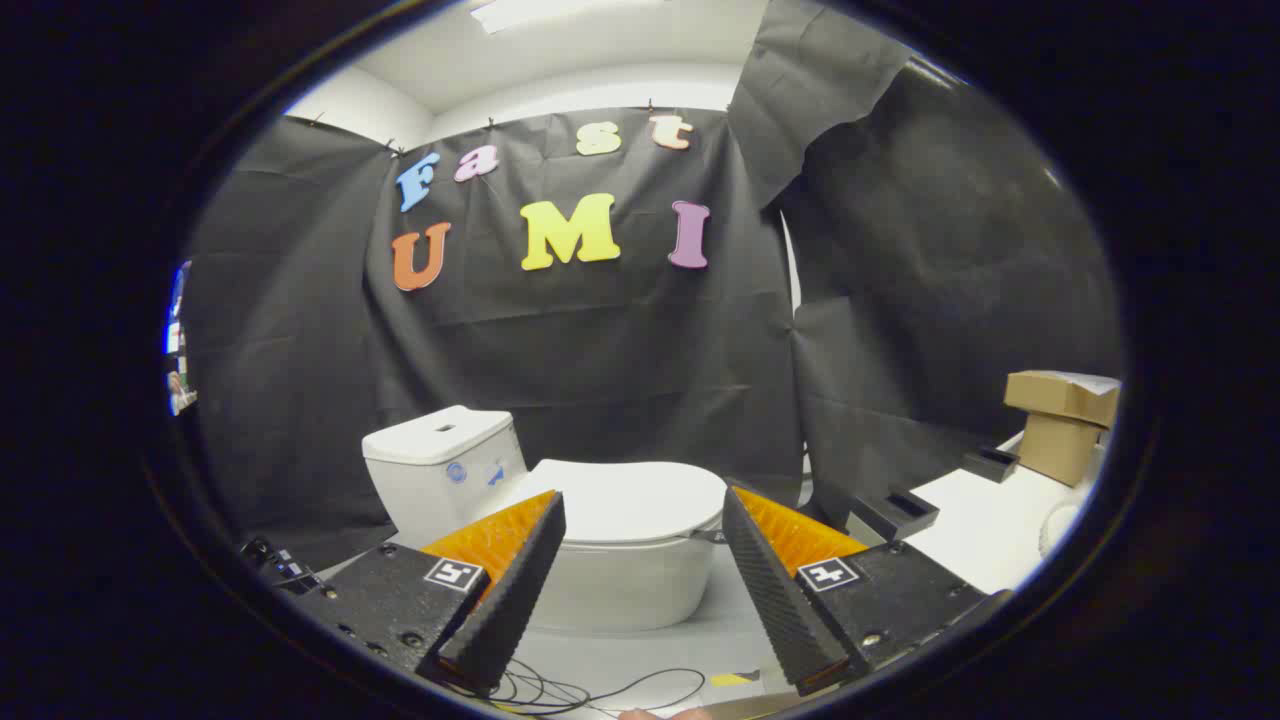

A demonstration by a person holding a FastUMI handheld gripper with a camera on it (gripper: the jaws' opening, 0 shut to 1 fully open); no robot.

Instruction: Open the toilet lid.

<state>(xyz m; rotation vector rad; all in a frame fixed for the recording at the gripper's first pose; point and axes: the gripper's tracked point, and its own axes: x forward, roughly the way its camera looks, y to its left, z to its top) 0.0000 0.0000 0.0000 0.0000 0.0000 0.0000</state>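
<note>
Black cloth (620,350) hangs as the booth wall all around you, with a white ceiling (560,60) above it and a pale floor (640,660) below. Your gripper (640,515) is held up off the floor, its two fingers (520,590) spread wide apart and gripping nothing; each one carries a small square marker (455,574) on its back.

The toilet (600,540) stands straight ahead of you, beyond the fingertips and seen through the gap between them. Its lid (625,498) is down, lying flat over the bowl (620,590), and your fingers are well clear of it, touching no part. The tank (440,465) sits behind the lid on the left side, against the cloth, with a slot-shaped button on top and a small round sticker on its front.

To the right, past your right finger, a white table (985,525) runs along the wall. Two cardboard boxes (1062,425) are stacked at its far end, and two dark small open trays (905,512) rest nearer along its edge. Thin black cable (600,688) loops on the floor just below the fingers, near a bit of yellow tape (733,679). A dark device with wires (285,570) lies on the floor beside the left finger.
</note>
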